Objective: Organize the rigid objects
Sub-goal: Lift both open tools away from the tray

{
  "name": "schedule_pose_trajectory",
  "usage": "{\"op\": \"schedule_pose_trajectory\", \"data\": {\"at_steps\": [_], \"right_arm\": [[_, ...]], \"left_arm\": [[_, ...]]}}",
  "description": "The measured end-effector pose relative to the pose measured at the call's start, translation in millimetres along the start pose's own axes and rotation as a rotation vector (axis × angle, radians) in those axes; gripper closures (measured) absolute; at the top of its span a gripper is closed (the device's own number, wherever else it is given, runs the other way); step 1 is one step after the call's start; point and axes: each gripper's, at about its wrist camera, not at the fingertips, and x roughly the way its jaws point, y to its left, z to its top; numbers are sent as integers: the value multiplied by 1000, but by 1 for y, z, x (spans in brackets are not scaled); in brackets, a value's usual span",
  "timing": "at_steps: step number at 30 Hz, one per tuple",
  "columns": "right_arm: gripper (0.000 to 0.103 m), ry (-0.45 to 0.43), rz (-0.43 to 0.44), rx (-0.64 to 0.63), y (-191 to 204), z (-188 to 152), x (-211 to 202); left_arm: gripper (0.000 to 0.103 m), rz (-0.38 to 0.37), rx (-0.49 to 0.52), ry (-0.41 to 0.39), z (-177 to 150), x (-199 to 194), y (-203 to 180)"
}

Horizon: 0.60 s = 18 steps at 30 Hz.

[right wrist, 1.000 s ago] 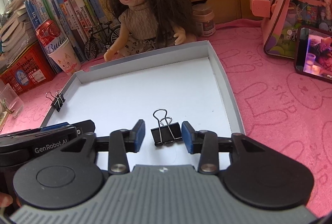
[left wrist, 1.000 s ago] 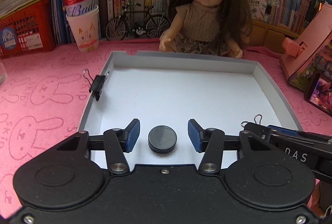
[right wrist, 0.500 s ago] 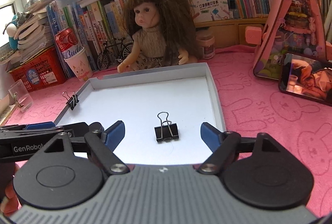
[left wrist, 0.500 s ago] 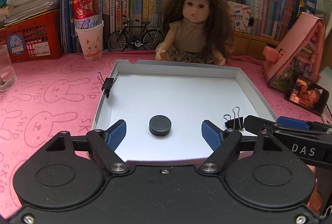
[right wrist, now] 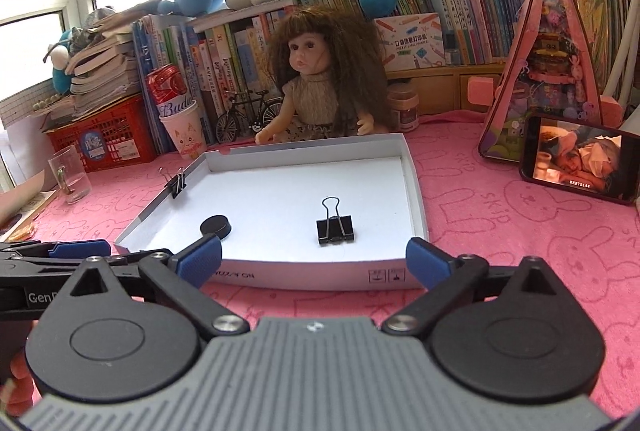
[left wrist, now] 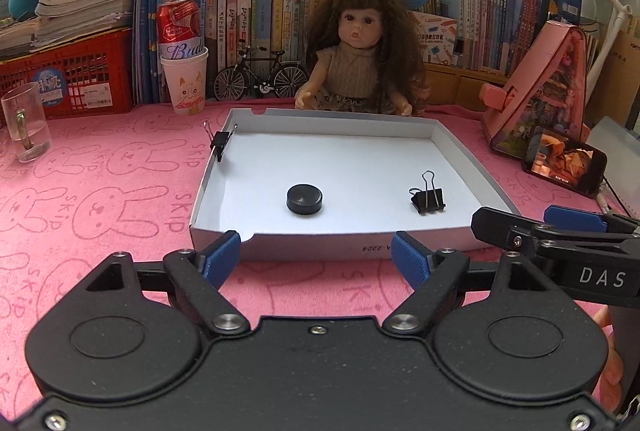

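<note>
Having let go and backed off over the pink desk [left wrist: 100, 199], both claws are empty with jaws opening, leaving the black puck [left wrist: 304, 199] ahead of the left claw [left wrist: 316, 255] and the binder clip [right wrist: 335, 227] ahead of the right claw [right wrist: 314, 261], both resting inside the white tray [left wrist: 320, 251], so these placements look done.

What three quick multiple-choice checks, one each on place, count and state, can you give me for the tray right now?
1. The black disc lies: A) on the pink mat B) inside the white tray C) in the paper cup.
2. Binder clips in view: A) one B) two C) four.
3. The left hand-held gripper holds: A) the disc B) a clip C) nothing.

B: the disc rests on the tray floor.
B: one clip on the tray wall, one binder clip on the floor.
C: its jaws are opening, empty.
</note>
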Motion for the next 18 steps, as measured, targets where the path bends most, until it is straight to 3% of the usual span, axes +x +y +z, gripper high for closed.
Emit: {"op": "schedule_pose_trajectory", "data": {"at_steps": [18], "right_arm": [[0,-62,-36,-60,14,-45,-35]], "left_arm": [[22,30,29,-58,-54,-36,-1]]}}
